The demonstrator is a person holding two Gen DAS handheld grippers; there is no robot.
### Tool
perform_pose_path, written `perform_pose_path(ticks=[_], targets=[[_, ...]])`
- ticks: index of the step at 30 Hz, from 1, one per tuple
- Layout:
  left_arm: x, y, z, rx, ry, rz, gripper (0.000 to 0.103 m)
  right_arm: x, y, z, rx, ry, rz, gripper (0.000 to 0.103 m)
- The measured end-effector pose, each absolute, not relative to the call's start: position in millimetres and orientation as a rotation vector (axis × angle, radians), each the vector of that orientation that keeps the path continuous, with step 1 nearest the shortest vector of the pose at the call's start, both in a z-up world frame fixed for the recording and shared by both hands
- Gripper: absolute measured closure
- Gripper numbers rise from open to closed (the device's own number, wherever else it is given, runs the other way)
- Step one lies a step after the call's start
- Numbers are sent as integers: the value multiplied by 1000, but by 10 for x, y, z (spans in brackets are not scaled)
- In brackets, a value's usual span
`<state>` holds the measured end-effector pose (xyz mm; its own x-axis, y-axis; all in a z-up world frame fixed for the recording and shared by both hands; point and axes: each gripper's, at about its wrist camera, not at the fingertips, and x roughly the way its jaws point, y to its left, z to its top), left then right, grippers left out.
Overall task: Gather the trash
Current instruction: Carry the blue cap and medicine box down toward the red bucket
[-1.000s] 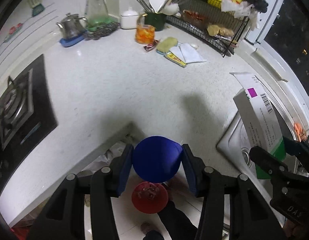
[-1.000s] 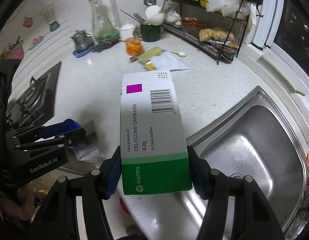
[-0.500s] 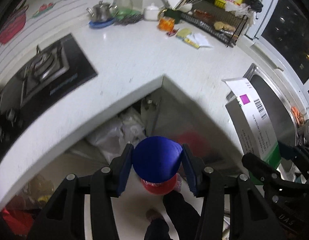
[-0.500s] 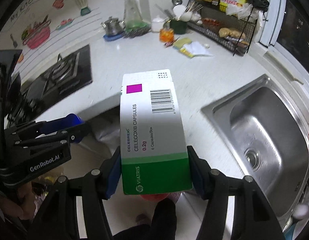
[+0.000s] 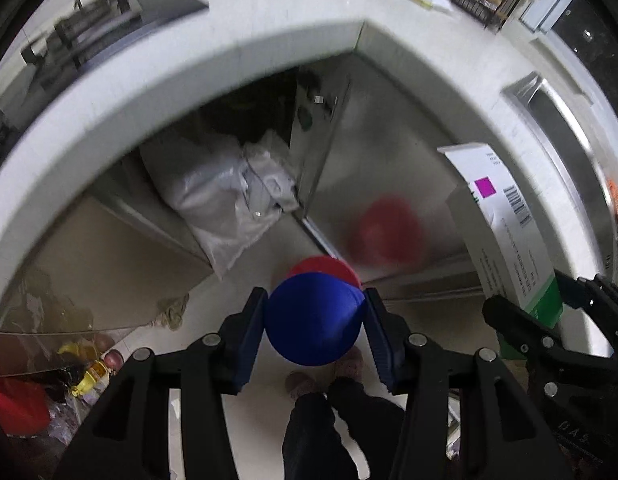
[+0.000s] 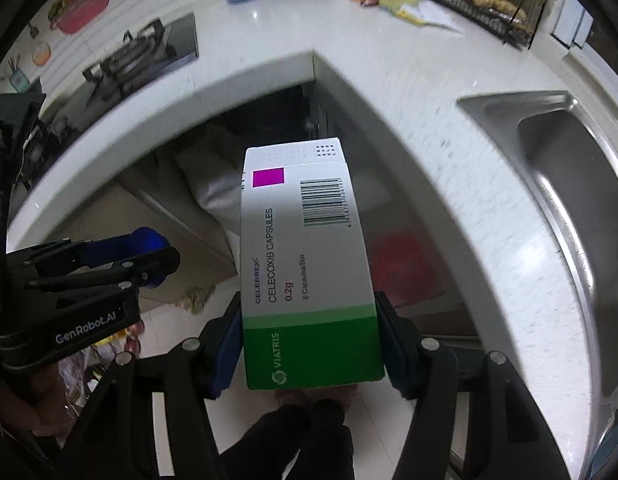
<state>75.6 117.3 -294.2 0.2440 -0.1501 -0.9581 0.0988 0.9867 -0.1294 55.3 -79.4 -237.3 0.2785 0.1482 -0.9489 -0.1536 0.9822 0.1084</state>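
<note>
Both tongs have swung away from over the table top and down past its inner corner, so the views now look onto the floor (image 5: 245, 412) in front of the cabinets rather than onto the worktop. Left tongs (image 5: 315, 318) are clamped part-way closed on a blue round object (image 5: 313, 316), its sides pressed by both blue pads; it looks like a cup or lid, though the lens does not let me say which. Just beyond it, partly hidden behind its upper edge, a red bin (image 5: 323, 268) stands on the floor, and a blurred red reflection of it shows on the steel cabinet door (image 5: 373, 168). Right tongs (image 6: 311, 344) grip a white and green medicine box (image 6: 305, 264) across its green end, the pads tight on both long sides and the box sticking straight out forward. In the left view that box hangs at the right, near the table's front edge by the sink (image 6: 569, 184). A pale plastic bag (image 5: 225, 204) sits in the open cabinet under the table's corner. At the bottom of both views the person's dark trouser legs (image 5: 333, 436) and slippers show on the floor.
</note>
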Motion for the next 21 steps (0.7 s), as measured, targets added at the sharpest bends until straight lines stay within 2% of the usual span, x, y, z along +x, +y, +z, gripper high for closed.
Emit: perform_pose_path(ticks=[5, 21], targets=[[799, 1123, -3562, -57, 1356, -206, 57, 540, -749, -2926, -1, 1298, 212, 45], [960, 917, -5688, -55, 1460, -267, 57, 848, -786, -5197, -15, 1428, 192, 45]])
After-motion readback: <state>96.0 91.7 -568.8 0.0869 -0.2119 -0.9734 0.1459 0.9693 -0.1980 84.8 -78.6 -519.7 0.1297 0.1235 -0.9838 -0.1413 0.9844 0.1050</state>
